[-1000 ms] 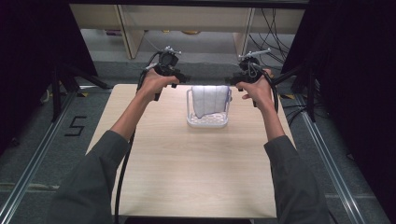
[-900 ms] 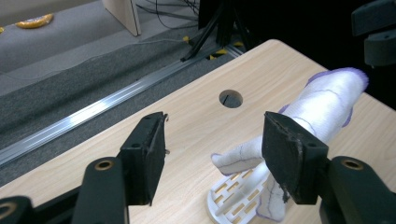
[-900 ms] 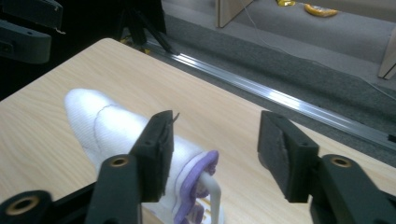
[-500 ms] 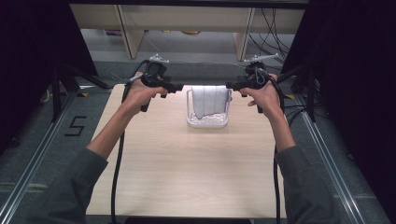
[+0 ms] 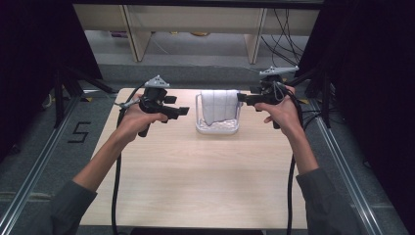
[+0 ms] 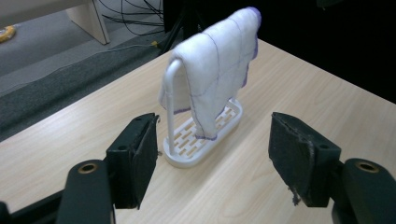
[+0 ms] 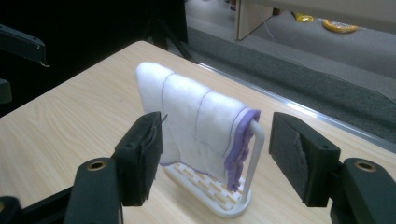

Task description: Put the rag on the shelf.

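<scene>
Left gripper (image 5: 182, 111): held level beside the rack, jaws apart, just opening, nothing between.
Right gripper (image 5: 243, 98): mirrored opposite, likewise.
White cloth (image 5: 219, 106): draped over rack (image 5: 218, 128), far table centre.
Purple hem (image 7: 239, 148): seen from right gripper view.

- Cloth (image 5: 219, 106): white with purple edging, folded over the rack's bar, hanging down both sides
- Rack (image 5: 217, 128): white, slotted base, upright, far middle of the desk (image 5: 195, 186)
</scene>
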Demonstrator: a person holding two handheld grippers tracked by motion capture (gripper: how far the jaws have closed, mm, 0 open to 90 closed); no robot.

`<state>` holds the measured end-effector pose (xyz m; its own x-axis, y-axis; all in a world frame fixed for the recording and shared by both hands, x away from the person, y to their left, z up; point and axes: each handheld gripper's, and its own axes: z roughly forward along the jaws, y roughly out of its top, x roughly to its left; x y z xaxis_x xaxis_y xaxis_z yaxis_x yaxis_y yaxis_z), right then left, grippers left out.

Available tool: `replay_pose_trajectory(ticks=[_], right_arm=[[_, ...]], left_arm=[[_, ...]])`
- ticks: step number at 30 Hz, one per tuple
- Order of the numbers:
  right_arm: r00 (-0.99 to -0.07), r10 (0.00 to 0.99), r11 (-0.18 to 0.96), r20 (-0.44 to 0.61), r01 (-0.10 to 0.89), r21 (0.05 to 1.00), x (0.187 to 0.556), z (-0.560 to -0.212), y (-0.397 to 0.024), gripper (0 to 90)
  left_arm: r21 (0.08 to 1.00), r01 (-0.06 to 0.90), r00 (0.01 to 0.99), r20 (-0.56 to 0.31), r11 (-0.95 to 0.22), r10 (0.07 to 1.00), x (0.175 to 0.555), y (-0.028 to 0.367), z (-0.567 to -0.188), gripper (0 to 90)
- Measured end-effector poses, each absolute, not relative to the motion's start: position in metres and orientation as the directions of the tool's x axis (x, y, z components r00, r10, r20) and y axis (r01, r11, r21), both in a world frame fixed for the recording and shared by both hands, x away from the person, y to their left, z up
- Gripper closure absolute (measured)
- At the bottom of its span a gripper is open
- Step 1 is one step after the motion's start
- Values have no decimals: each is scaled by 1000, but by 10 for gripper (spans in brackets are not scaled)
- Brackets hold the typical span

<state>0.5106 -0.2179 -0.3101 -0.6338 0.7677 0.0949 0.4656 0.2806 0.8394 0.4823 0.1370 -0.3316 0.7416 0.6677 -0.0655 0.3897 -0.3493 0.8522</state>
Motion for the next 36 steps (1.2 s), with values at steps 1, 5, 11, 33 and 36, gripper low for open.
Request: replay_pose_trajectory(ticks=[1,5,11,33,36], right_arm=[[-636,766,283,92,463,840,509,-311,-218,357],[-645,758,282,100,461,841,501,-318,-218,357],[-670,736,303,99,457,836,488,-332,-218,357],[-707,701,326,97,438,838,440,-364,-215,323],[-707,698,314,112,443,840,437,-374,-212,316]], left_arm=[[855,391,742,-73,-342,667,479,139,-335,324],[865,391,741,-94,-314,664,470,141,-346,316],[857,399,754,-102,-328,649,455,141,-367,300],[844,392,777,-90,-366,623,400,157,-408,254],[845,400,778,-109,-354,619,395,158,-417,242]])
